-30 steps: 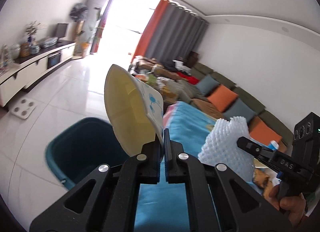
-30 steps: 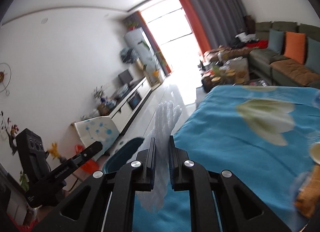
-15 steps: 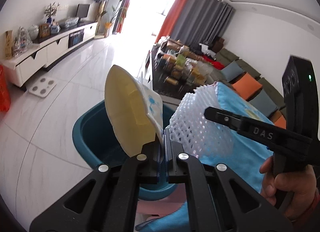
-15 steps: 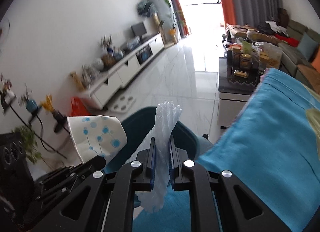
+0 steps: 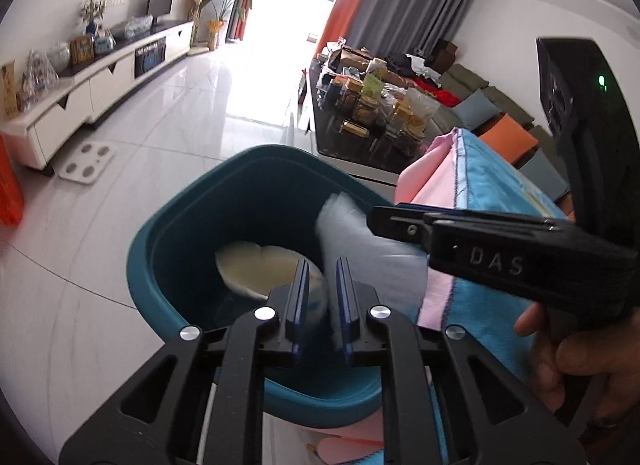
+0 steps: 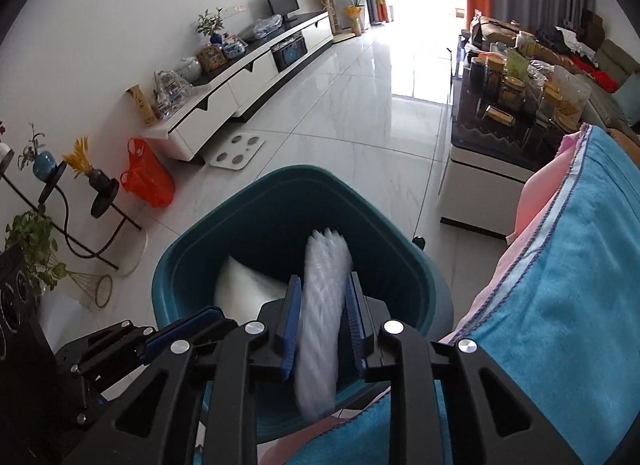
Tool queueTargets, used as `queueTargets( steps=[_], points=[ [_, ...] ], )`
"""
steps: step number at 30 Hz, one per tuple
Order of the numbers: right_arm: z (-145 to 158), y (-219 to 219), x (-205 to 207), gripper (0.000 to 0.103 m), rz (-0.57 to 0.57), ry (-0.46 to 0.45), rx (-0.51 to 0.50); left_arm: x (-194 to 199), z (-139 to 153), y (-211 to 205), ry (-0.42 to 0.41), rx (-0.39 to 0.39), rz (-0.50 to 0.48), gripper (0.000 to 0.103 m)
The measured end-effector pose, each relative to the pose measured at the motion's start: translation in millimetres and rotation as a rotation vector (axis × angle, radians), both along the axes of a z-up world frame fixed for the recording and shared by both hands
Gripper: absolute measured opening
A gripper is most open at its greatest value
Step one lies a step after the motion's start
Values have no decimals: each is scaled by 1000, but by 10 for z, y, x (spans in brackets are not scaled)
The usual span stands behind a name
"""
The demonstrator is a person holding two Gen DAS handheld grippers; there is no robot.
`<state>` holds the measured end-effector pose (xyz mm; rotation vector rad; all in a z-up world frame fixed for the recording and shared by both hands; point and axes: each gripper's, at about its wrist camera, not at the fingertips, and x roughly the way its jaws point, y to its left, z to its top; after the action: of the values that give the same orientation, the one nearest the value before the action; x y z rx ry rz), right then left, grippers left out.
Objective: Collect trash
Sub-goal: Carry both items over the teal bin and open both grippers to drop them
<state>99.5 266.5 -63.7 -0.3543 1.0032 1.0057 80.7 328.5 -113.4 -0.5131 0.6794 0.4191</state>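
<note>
Two pieces of trash at the bin, both just let go.

Nearest, left gripper (image 5: 322, 289) with jaws just parted and nothing pinched, poised over the near rim of the teal bin (image 5: 144, 265). Paper cup (image 5: 260, 271) lying on its side inside, toward the bin's left wall: that item judged done. Right gripper (image 6: 322, 317) jaws likewise just opening; white foam net (image 6: 324, 293) between them, blurred, pads apparently no longer pressing, lower end over the near rim, top inside the bin. Judged mid-drop, nearly done. Beyond, blue cloth (image 6: 580, 305) over the table edge at right; further trash there cannot be told. Farther off, floor scale (image 6: 236, 151) on tiles.
</note>
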Motion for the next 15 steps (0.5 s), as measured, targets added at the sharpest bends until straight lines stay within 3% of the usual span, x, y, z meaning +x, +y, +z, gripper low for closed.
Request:
queueTargets(
  steps=[11,15],
  points=[
    [89,-111,17,31,-32,2,65,-303,119,-93,-47,35,81,44],
    [208,-262,-23,42,-36,-16,109,-472,297,-119,-90,54,114,60]
  ],
)
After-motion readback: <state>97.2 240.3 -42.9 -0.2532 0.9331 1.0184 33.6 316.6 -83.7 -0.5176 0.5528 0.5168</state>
